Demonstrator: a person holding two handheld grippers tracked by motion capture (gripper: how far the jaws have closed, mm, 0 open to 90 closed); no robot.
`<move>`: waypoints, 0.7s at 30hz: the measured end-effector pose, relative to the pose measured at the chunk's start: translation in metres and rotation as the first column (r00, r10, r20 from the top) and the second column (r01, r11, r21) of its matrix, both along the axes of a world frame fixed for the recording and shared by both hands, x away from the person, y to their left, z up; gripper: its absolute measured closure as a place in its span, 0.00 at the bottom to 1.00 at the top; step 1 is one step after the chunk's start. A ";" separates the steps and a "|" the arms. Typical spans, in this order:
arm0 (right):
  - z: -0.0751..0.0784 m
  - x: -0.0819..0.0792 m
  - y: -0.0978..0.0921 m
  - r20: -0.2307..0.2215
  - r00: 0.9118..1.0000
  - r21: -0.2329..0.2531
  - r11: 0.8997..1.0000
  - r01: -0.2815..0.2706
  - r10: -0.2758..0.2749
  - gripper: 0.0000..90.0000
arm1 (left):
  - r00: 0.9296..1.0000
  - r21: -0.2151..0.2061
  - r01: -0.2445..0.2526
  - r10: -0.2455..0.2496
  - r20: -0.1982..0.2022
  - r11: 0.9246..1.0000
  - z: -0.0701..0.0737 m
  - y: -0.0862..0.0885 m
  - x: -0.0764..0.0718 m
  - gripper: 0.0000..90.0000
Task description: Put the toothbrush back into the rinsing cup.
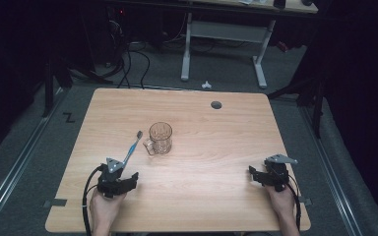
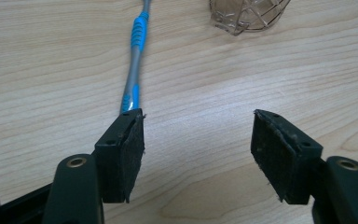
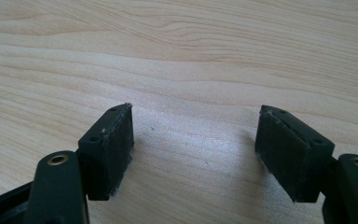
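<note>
While both hands rested near the table's (image 1: 202,206) near edge, each held its gripper low over the wood. The left gripper (image 1: 120,181) sat at the near left, its jaws spread wide with nothing between them; in the left gripper view (image 2: 198,149) the toothbrush's (image 2: 135,70) handle end ran under or just past the tip of the left-hand jaw, outside the gap, and whether it touched the pad could not be told. The right gripper (image 1: 261,176) sat at the near right, well apart from everything else, its jaws likewise wide and empty over bare wood in its own view (image 3: 193,149). Farther out, the toothbrush (image 1: 132,147) lay flat, slanting away from the left gripper, bristle end toward the mug (image 1: 159,138). That clear glass mug stood upright near mid-table, just beside the bristles. Beyond it, a dark round hole (image 1: 216,104) marked the far edge.
</note>
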State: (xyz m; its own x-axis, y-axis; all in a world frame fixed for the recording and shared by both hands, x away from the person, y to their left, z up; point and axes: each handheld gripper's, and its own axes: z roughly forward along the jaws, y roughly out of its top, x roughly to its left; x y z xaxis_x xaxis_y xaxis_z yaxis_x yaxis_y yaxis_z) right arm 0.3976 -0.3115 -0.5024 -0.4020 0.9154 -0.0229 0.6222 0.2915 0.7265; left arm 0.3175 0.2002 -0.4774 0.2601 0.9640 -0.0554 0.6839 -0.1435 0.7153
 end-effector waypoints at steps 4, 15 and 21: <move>0.000 0.000 0.000 0.000 1.000 0.000 1.000 0.000 0.000 0.32 | 1.000 0.033 -0.002 0.002 0.005 0.999 0.005 0.003 0.001 0.40; 0.000 0.000 0.000 0.000 1.000 0.000 1.000 0.000 0.000 0.32 | 0.999 0.078 0.004 0.000 -0.051 0.997 0.015 0.014 0.015 0.34; 0.000 0.000 0.000 0.000 1.000 0.000 1.000 0.000 0.000 0.32 | 0.997 0.078 0.005 0.001 -0.079 0.997 0.019 0.019 0.025 0.33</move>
State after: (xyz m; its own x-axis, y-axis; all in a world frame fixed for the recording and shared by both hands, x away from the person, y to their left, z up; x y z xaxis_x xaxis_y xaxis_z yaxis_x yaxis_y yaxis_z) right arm 0.3976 -0.3115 -0.5024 -0.4017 0.9155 -0.0229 0.6224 0.2913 0.7265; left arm 0.3426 0.2195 -0.4583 0.2595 0.9657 -0.0001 0.7372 -0.1981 0.6460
